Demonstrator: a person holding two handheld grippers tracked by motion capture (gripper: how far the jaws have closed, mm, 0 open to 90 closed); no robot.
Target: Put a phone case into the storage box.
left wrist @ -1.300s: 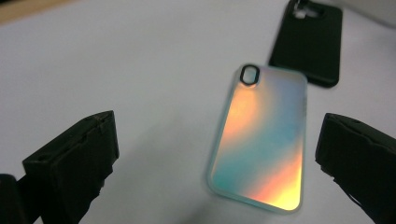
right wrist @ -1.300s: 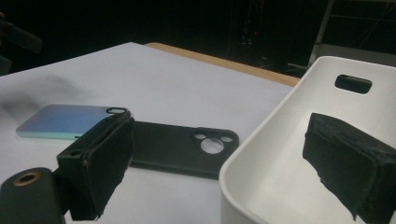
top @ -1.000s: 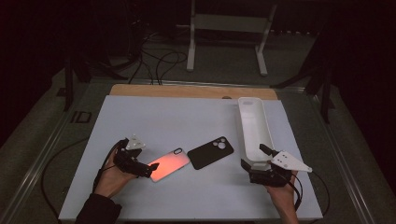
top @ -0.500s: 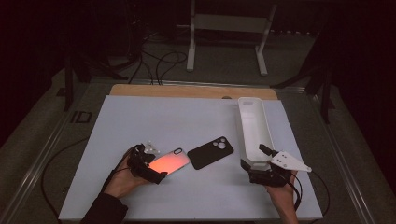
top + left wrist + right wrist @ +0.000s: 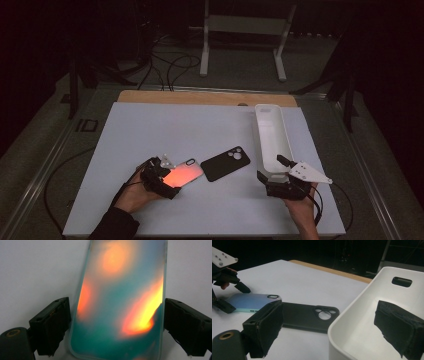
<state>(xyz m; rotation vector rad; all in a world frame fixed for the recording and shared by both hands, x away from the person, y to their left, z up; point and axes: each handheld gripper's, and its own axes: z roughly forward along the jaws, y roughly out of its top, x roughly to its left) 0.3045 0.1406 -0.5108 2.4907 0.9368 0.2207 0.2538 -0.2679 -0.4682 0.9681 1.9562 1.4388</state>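
Your left hand-held gripper (image 5: 167,181) sits at the near end of the glowing case (image 5: 184,174), which lies flat on the white surface (image 5: 150,125); in the left gripper view its jaws stand apart on either side of the case (image 5: 120,302), the right one at its edge, the left just clear. Just beside it lies the black case (image 5: 225,163), camera cutout up. Your right hand-held gripper (image 5: 280,175) waits with its jaws apart at the near end of the white bin (image 5: 272,140), one jaw outside the wall, one over the inside.
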